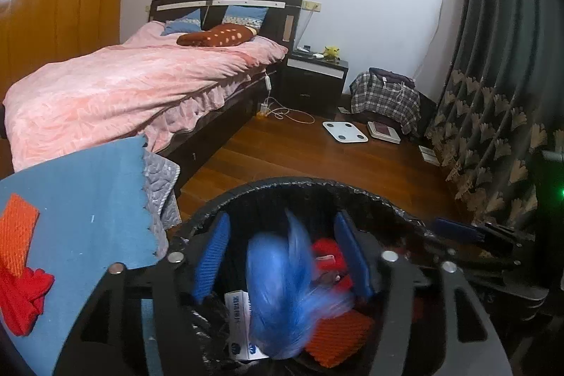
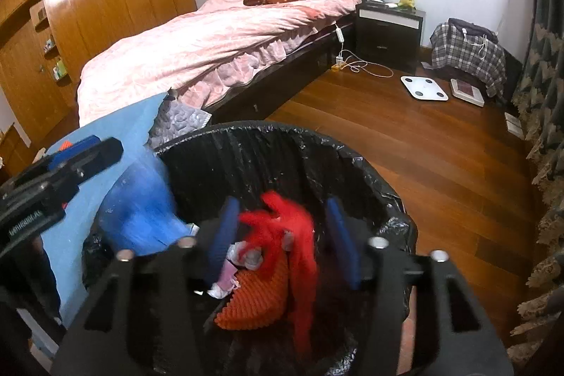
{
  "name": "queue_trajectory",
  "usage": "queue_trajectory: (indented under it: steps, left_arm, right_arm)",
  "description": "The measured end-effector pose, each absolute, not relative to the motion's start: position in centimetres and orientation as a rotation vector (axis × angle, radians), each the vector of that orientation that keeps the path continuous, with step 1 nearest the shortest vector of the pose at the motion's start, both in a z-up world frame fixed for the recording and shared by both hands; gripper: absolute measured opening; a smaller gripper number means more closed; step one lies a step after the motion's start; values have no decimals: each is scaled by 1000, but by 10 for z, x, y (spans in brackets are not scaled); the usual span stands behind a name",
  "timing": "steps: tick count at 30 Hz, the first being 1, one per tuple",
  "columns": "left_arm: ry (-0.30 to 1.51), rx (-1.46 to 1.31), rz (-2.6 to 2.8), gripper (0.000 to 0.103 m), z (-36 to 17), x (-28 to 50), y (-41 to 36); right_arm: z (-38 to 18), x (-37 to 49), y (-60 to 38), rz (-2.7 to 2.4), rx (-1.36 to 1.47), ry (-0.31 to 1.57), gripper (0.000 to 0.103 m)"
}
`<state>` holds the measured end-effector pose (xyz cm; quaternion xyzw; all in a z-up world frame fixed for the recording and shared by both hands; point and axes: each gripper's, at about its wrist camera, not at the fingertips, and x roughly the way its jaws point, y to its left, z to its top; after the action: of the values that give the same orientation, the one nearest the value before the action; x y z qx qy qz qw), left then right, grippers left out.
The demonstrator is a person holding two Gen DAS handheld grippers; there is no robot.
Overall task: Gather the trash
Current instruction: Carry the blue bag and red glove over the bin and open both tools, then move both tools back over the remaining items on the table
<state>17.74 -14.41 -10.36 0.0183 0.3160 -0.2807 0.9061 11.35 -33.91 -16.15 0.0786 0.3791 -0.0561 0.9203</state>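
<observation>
A bin with a black liner (image 1: 317, 183) (image 2: 282, 131) stands right below both grippers. My left gripper (image 1: 282, 252) is open over it, and a blurred blue plastic bag (image 1: 282, 291) hangs loose between its pads without touching them. My right gripper (image 2: 282, 235) is open too, with a blurred red scrap (image 2: 296, 235) loose between its pads. An orange mesh piece (image 2: 257, 298) (image 1: 338, 340), crumpled paper (image 2: 229, 273) and a white carton (image 1: 239, 323) lie inside the bin. The blue bag (image 2: 144, 210) also shows in the right wrist view, under the left gripper's fingers (image 2: 84, 154).
A blue-covered surface (image 1: 88, 199) left of the bin carries an orange mesh piece (image 1: 17, 235) and a red scrap (image 1: 24, 298). Beyond are a pink-covered bed (image 2: 211, 41), a dark nightstand (image 2: 387, 27), a white scale (image 2: 423, 87) on the wooden floor, and curtains (image 1: 493, 94) on the right.
</observation>
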Motion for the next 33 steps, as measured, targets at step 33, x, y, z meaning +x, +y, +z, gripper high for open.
queue_trajectory:
  steps: [33]
  left_arm:
    - [544,-29,-155,97,-74,147,76]
  right_arm:
    - [-114,146,-192,125,104,595,97]
